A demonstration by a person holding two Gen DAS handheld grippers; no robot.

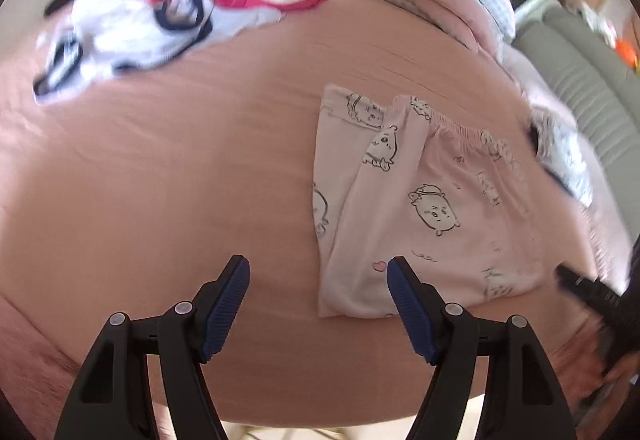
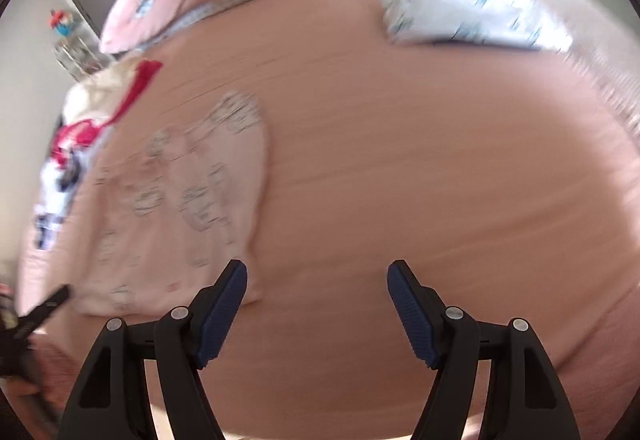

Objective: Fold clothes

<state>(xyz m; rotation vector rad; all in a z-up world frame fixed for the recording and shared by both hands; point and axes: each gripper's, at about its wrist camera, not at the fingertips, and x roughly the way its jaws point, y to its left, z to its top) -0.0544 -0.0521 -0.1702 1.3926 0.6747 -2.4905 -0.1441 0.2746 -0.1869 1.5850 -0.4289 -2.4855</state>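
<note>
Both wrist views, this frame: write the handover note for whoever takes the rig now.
Left gripper: open, empty, above the bed.
Right gripper: open, empty, also above the bed.
Pink cartoon-print pants: lie folded flat on the sheet, ahead and right of the left fingers.
Folded pale blue-white garment: far right side, blurred.
Unfolded pile of white, red and navy clothes: far left.
Done: pants look folded. Left: the pile, piece by piece.
</note>
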